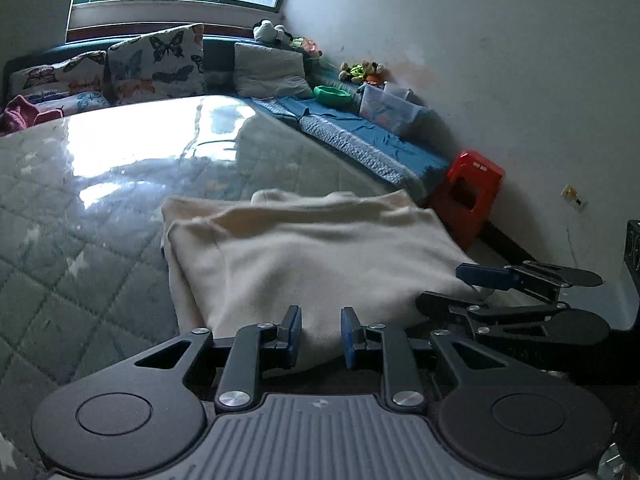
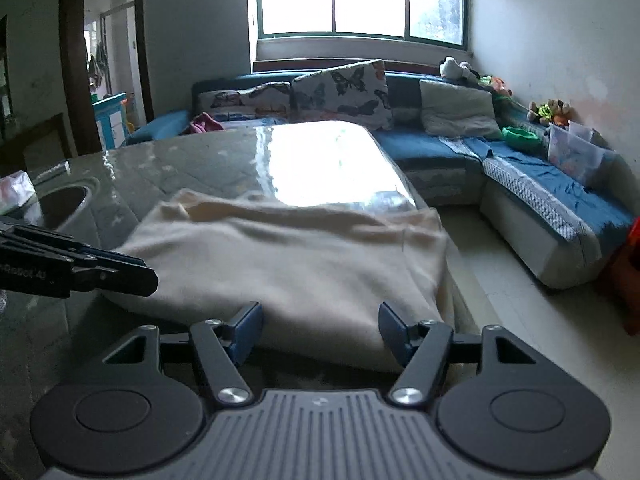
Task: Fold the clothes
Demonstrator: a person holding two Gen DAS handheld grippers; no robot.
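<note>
A cream garment [image 1: 304,256], folded into a thick rectangle, lies on the glossy quilt-patterned table [image 1: 80,208]. My left gripper [image 1: 321,338] is at its near edge, jaws narrow, with a fold of the cloth filling the gap between the blue pads. From the right wrist view the same garment [image 2: 288,256] reaches the table's right edge, and the left gripper [image 2: 150,278] shows side-on at its left border. My right gripper [image 2: 320,334] stands open, its jaws wide around the near edge without pressing it. In the left wrist view the right gripper [image 1: 444,288] straddles the garment's right corner.
A blue corner sofa [image 2: 540,192] with butterfly cushions [image 2: 340,88] runs behind and to the right of the table. A red stool [image 1: 472,188] stands on the floor by the wall. A round grey container [image 2: 60,204] sits at the table's left. Pale floor [image 2: 500,320] lies to the right.
</note>
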